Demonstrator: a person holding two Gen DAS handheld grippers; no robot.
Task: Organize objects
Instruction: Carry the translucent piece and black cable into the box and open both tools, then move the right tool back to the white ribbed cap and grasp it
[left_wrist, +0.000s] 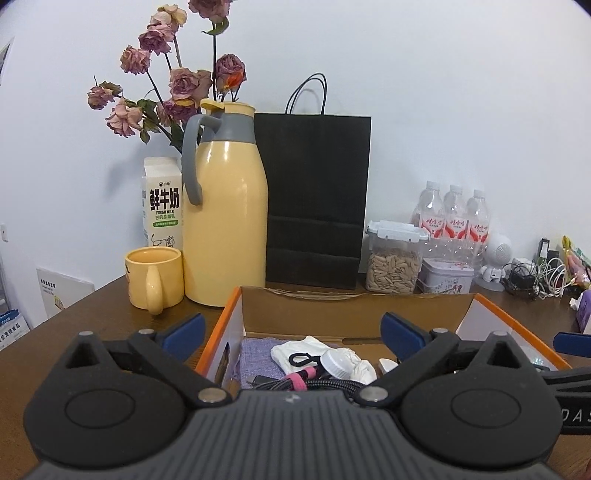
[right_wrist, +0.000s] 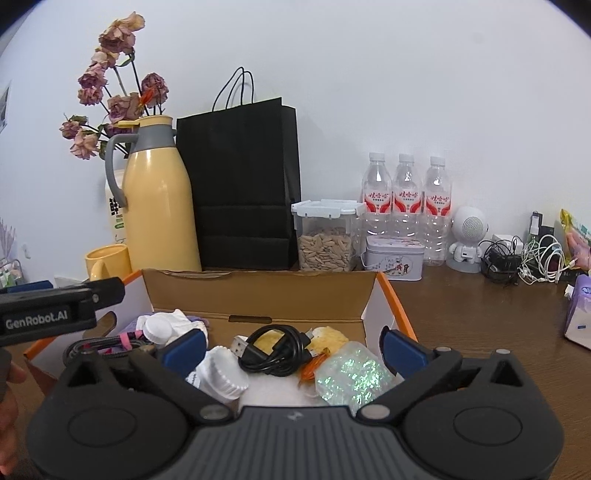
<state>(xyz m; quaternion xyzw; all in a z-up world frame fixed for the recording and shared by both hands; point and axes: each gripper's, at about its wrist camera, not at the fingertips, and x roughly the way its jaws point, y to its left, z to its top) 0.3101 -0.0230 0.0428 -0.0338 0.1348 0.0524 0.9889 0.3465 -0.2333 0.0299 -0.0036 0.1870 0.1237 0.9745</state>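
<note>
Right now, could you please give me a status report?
Left gripper open, empty. Right gripper open, empty. Orange-edged cardboard box holds cables, caps. Nothing blocking.

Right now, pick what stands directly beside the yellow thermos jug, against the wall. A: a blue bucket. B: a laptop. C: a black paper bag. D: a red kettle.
C: the black paper bag with cord handles stands right beside the yellow thermos jug.

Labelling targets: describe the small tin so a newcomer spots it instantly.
Start at the black paper bag against the wall, then move right past the clear seed jar. The tin sits before the water bottles: low, rectangular, lidded, with a printed pattern.
</note>
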